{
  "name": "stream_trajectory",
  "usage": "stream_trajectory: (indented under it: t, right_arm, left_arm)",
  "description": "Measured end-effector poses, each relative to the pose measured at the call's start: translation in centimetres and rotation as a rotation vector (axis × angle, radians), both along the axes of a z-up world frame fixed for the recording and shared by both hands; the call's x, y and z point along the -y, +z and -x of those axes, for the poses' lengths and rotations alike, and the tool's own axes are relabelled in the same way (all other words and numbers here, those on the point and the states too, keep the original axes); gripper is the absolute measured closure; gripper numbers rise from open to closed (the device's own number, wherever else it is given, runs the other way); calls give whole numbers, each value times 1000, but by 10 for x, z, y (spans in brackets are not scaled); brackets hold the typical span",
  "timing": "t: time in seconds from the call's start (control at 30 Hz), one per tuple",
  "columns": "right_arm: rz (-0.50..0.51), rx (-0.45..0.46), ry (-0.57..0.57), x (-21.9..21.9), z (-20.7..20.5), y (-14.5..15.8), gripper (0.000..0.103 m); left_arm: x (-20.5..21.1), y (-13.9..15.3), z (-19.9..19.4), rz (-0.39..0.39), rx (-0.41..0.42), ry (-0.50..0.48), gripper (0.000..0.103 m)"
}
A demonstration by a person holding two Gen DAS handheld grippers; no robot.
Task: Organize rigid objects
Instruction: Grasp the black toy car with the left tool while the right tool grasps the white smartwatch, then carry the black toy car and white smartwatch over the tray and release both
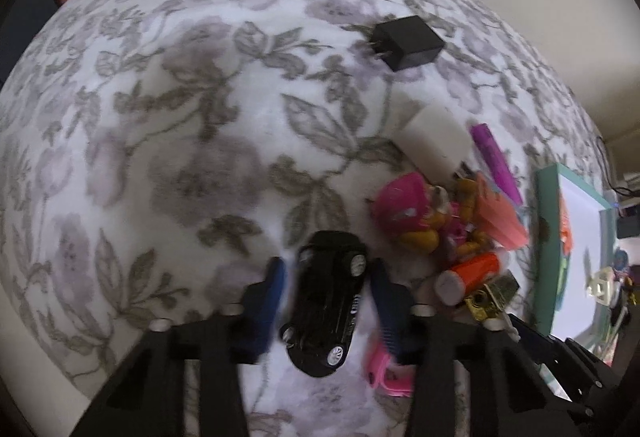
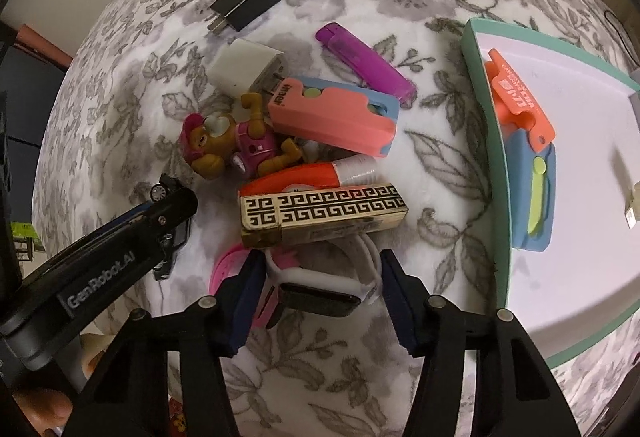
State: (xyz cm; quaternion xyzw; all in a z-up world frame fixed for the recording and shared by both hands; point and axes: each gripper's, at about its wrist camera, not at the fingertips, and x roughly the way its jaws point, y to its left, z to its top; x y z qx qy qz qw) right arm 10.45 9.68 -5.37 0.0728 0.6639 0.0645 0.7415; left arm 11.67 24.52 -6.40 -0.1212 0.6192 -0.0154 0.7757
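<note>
Dim, soft-blurred, heavy fisheye warping.

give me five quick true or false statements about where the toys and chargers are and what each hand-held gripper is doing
1. The black toy car lies between the fingers of the left hand-held gripper. True.
2. The teal-rimmed tray holds nothing. False: an orange and blue gadget lies in it.
3. The black charger sits apart from the pile, farther away than the white charger. True.
4. The right hand-held gripper is shut on the purple lighter. False: it is open, over a white-strapped watch.
5. The pup figure wears a green hat. False: the hat is pink.
</note>
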Motion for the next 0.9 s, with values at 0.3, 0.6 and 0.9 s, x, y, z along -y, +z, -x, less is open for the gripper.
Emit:
stream_trajectory:
  t: [0.3,0.6,0.9]
  right_arm:
    - [-3,8,31,6,7,26,44]
    - [-23,53,53,27,18,67,45]
    - [49,79,-9,82,30,90,45]
  left_arm:
    - [5,21,0,0,59,10,65]
    - [6,61,8,-6,166,9,65]
    - [43,99,21,24,232,-76,65]
